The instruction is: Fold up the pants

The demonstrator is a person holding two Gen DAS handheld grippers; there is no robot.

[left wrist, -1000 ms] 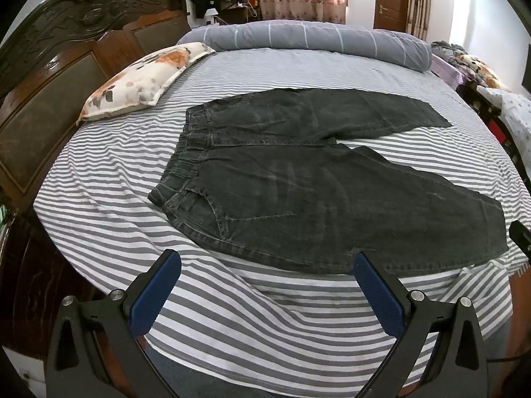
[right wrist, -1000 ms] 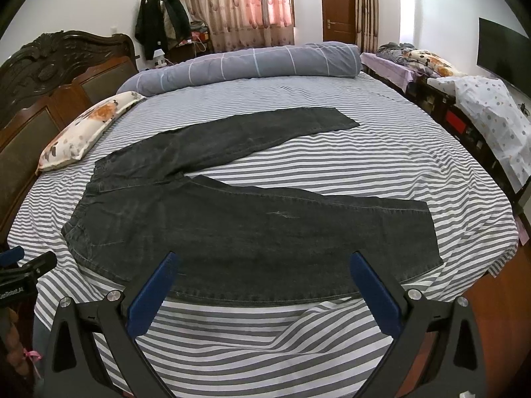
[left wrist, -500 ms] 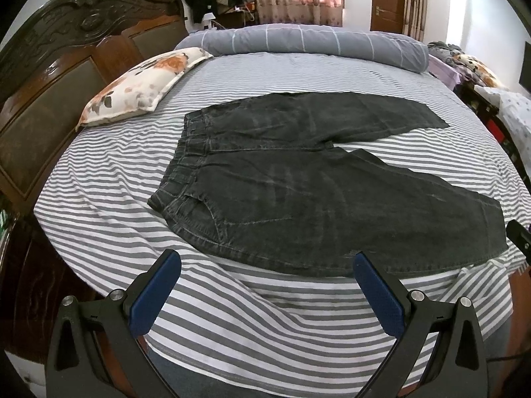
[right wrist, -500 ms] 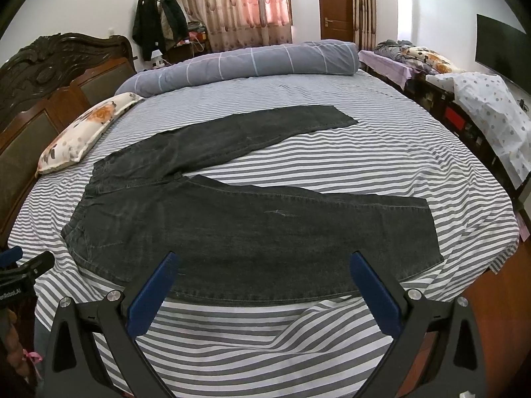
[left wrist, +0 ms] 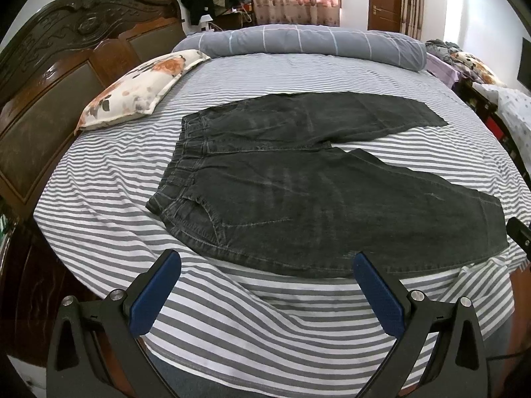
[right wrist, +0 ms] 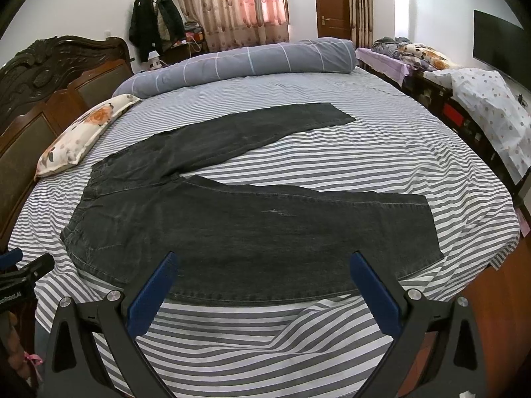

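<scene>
Dark grey denim pants (left wrist: 298,192) lie flat on the striped bed, waistband to the left, both legs spread apart to the right. They also show in the right wrist view (right wrist: 239,219). My left gripper (left wrist: 265,285) is open and empty, hovering above the near bed edge just short of the pants' near hem side. My right gripper (right wrist: 262,285) is open and empty, over the near edge of the near leg. The left gripper's tip shows at the left edge of the right wrist view (right wrist: 23,272).
The bed sheet (left wrist: 252,315) is grey-and-white striped and bunched at the near edge. A floral pillow (left wrist: 139,89) and a grey rolled duvet (left wrist: 305,43) lie at the back. A dark wooden headboard (left wrist: 66,66) stands left. Furniture with cloths (right wrist: 481,106) stands right.
Both grippers have drawn back and risen slightly, so the pants sit a little farther away in each view. The pants have not moved. Both grippers stay open.
</scene>
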